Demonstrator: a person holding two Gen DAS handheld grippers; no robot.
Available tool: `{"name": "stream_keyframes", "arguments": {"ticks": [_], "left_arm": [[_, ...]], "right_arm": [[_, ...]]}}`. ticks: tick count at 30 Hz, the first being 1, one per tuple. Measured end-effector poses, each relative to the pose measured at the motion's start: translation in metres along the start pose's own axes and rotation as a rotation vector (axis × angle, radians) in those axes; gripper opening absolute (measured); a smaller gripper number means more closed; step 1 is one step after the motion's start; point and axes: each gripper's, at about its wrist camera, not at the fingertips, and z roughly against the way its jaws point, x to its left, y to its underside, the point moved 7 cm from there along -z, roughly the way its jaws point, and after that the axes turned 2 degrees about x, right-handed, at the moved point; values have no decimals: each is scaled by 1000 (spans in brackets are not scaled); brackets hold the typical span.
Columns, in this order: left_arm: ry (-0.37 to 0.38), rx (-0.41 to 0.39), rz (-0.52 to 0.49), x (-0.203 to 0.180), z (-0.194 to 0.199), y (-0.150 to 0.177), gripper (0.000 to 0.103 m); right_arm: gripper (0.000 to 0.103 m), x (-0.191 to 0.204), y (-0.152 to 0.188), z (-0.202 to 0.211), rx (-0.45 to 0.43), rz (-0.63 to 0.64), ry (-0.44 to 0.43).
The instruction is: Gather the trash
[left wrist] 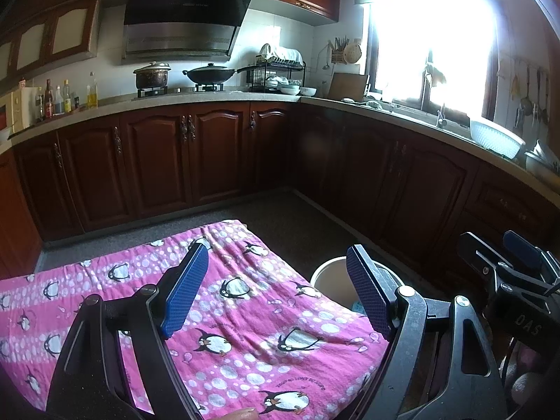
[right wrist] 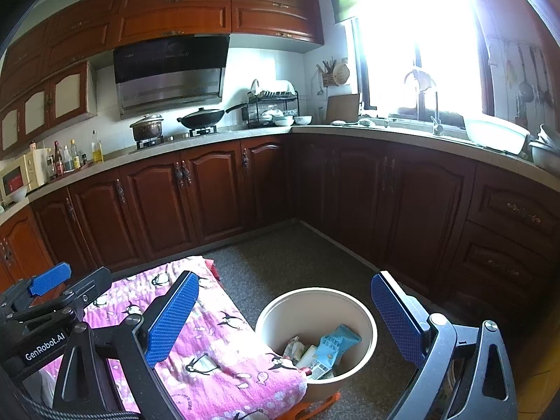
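A cream round bin [right wrist: 364,318] stands on the floor beside a low table under a pink penguin cloth [right wrist: 217,360]. Inside the bin lie a light blue snack packet [right wrist: 332,344] and other wrappers [right wrist: 295,346]. My right gripper [right wrist: 283,315] hangs open above the bin and the cloth's edge, nothing between its blue pads. My left gripper [left wrist: 276,290] is open over the pink cloth [left wrist: 245,315], empty too; the bin's rim [left wrist: 327,269] shows behind its right finger. The right gripper [left wrist: 504,262] appears at the right edge of the left wrist view.
Dark wooden cabinets [right wrist: 210,196] line the back and right walls under a stone counter with a pot [right wrist: 147,127], wok [right wrist: 201,117], bottles and dish rack [right wrist: 273,108]. A bright window [right wrist: 416,42] glares above the sink. Grey speckled floor [right wrist: 280,262] lies between table and cabinets.
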Motion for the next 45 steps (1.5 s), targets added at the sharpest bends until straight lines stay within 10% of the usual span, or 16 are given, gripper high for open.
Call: {"name": "stream_keyframes", "arguments": {"ticks": [45], "left_arm": [[-29, -4, -38, -1, 1, 1, 81]], "right_arm": [[98, -5, 8, -7, 33, -4, -2]]}}
